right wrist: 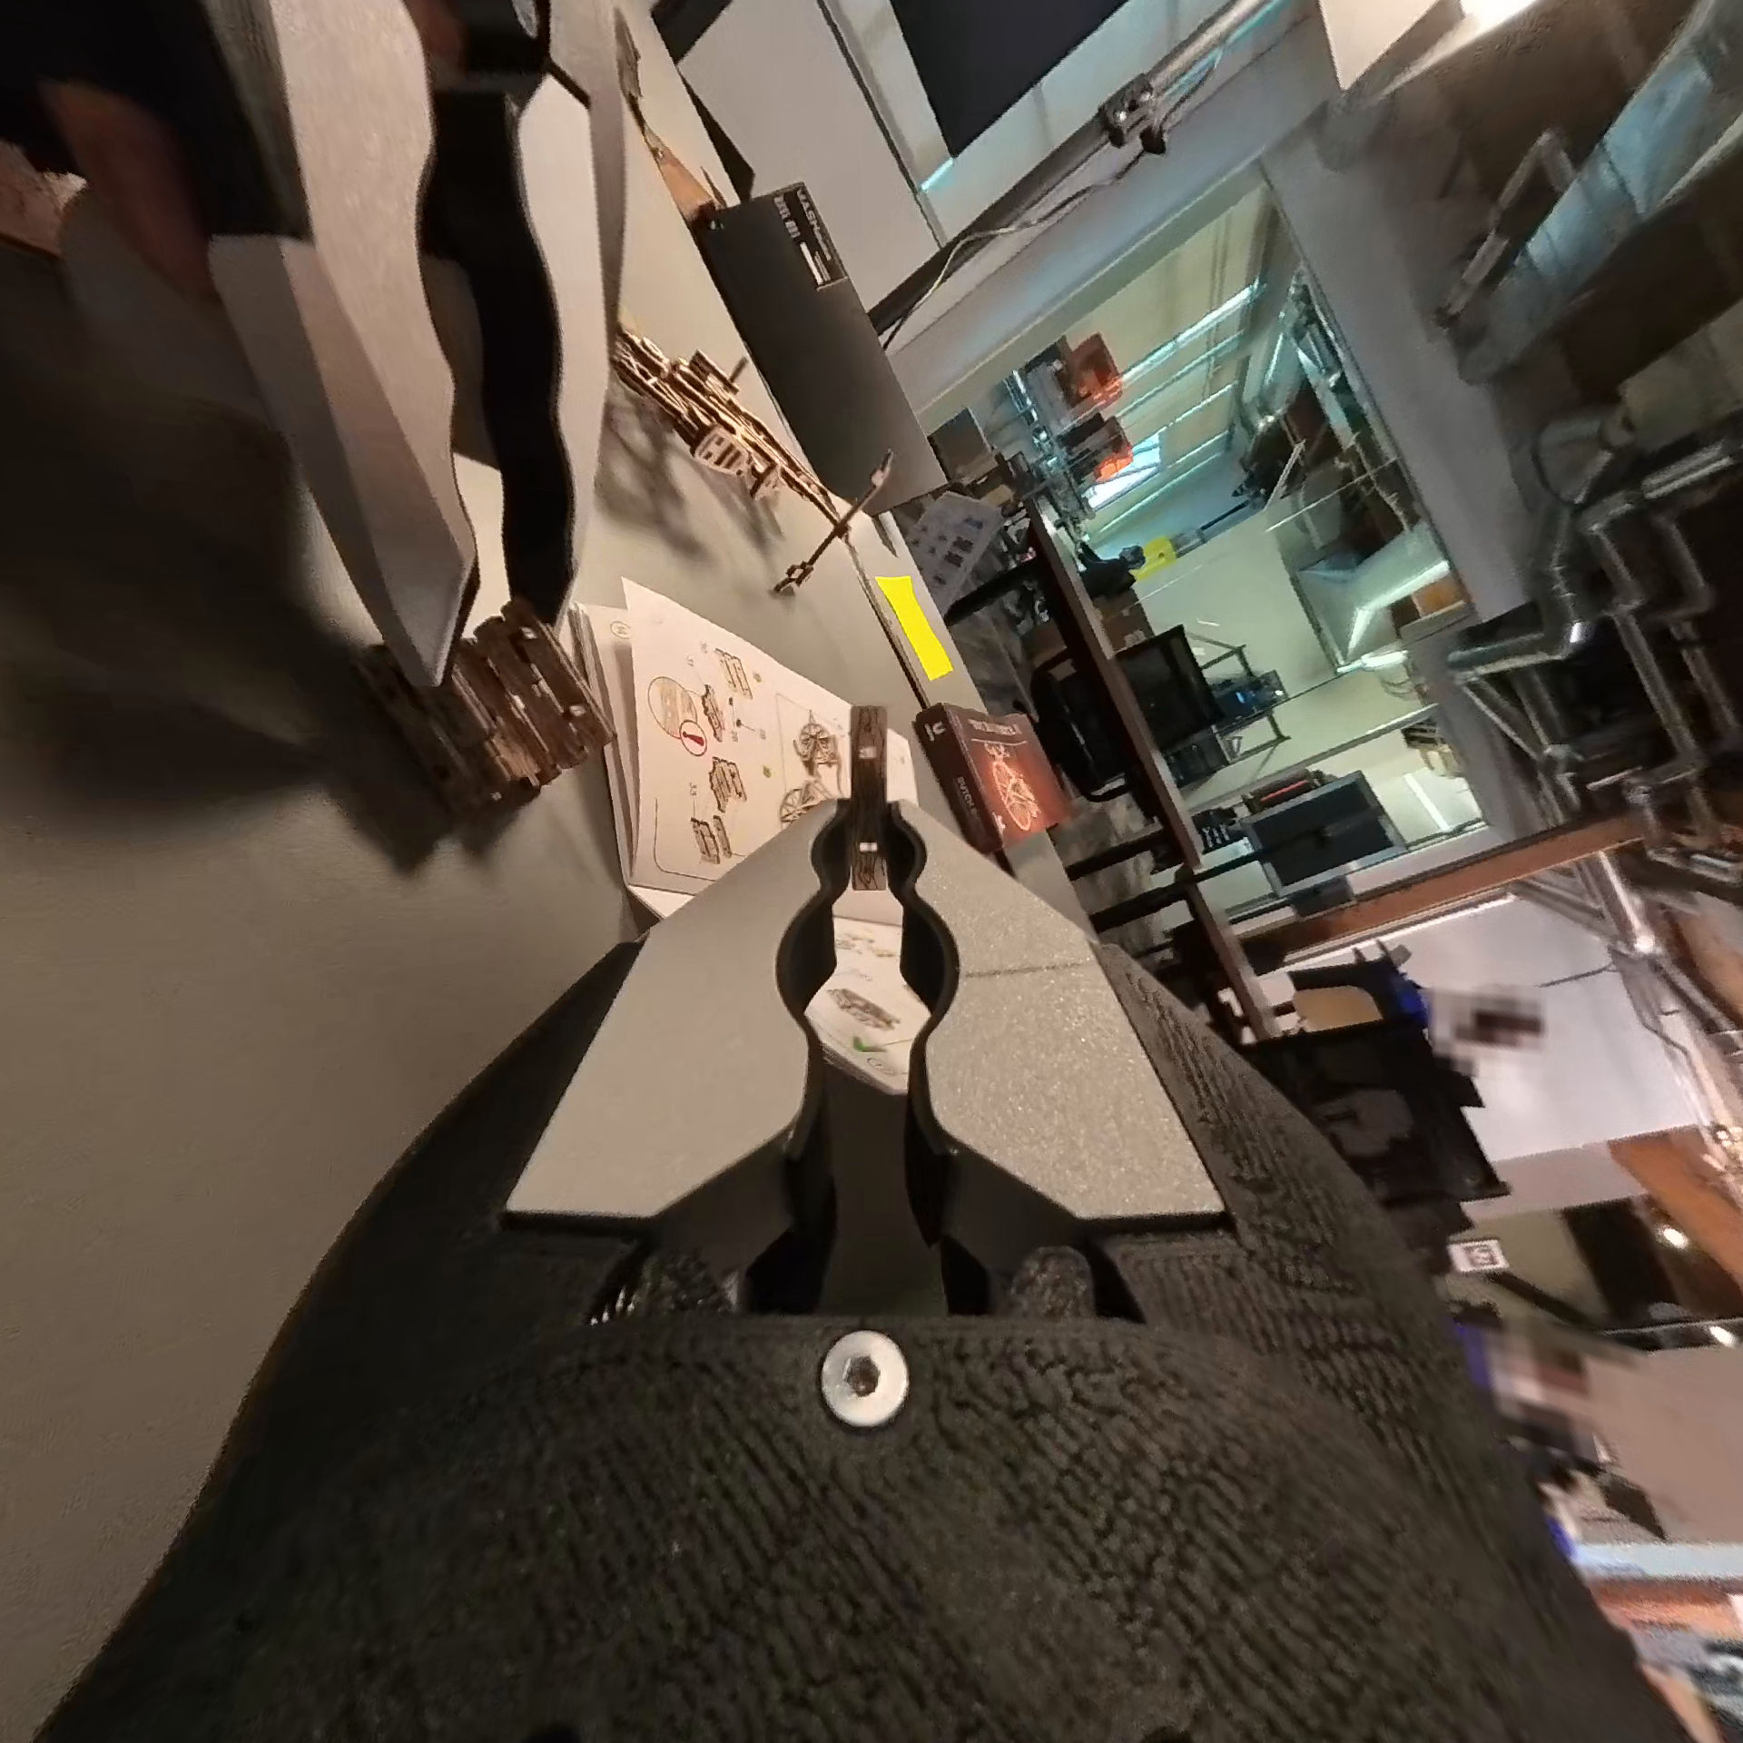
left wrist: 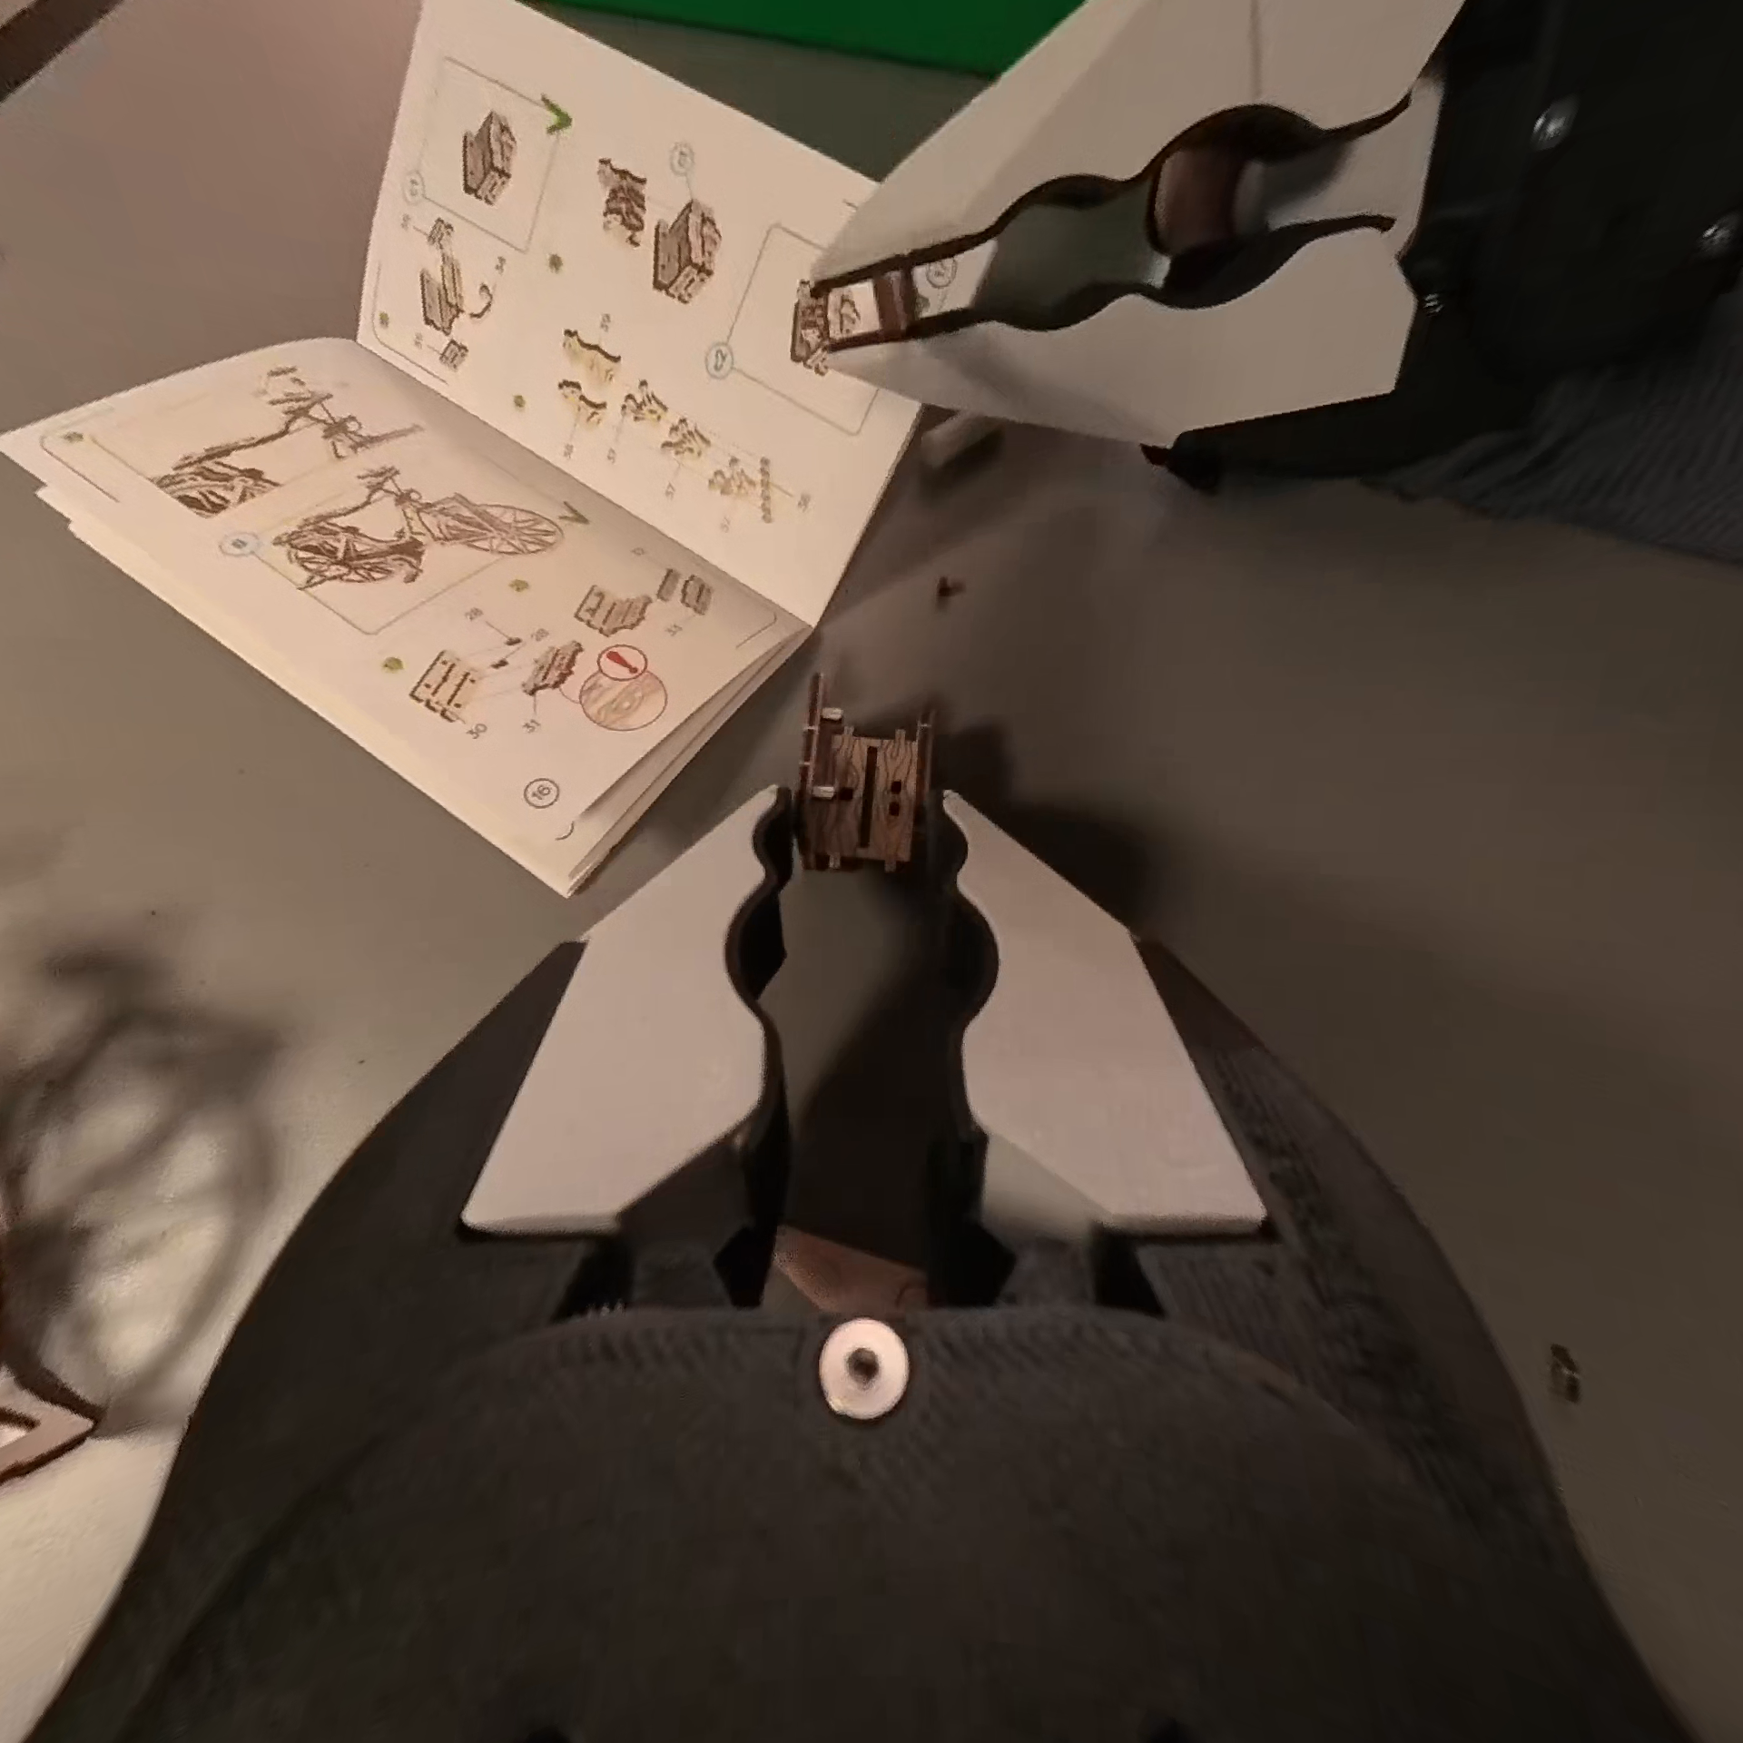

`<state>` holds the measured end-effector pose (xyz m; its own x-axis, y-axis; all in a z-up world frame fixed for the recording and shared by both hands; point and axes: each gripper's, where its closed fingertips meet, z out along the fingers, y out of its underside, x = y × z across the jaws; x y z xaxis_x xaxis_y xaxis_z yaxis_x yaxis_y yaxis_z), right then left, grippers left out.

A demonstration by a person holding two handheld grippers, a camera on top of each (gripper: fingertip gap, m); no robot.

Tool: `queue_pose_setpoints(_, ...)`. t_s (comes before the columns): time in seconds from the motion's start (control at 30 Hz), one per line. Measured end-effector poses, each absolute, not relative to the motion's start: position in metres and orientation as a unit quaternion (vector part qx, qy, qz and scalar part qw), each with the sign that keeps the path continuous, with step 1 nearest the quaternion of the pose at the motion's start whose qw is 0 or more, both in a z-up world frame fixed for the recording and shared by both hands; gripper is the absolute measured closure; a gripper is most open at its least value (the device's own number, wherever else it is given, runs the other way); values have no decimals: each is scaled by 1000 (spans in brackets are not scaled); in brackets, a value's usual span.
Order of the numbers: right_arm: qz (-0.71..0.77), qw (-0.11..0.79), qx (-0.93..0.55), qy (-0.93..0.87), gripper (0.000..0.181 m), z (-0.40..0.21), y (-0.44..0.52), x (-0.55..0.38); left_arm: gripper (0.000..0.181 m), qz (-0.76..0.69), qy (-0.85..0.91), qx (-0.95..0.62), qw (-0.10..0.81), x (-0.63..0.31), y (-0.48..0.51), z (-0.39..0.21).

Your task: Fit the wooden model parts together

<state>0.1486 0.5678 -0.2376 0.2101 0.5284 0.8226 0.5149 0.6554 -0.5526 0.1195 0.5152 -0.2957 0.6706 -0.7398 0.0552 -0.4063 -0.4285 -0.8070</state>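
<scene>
- While the left gripper (left wrist: pixel 863 802) is clamped on a small wooden box assembly (left wrist: pixel 863 802) standing on the desk (left wrist: pixel 1320 849), the right gripper (right wrist: pixel 868 811) is closed on a thin flat wooden piece (right wrist: pixel 868 755).
- Both parts are apart: the flat piece hangs ahead of the left gripper and to its right, so I judge the joining is not yet done.
- An open instruction booklet (left wrist: pixel 566 424) lies ahead-left of the left gripper.
- A partly built wooden model (right wrist: pixel 717 424) lies beyond.
- No container is visible.
</scene>
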Motion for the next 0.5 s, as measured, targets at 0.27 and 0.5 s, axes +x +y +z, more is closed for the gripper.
queue_pose_setpoints(0.27, 41, 657, -444, -608, 176, -236, 575, 150, 155, -238, 312, -826, 404, 112, 519, -290)
queue_pose_setpoints(0.5, 55, 654, -451, -605, 177, -237, 576, 150, 148, -212, 310, -843, 386, 109, 518, -297)
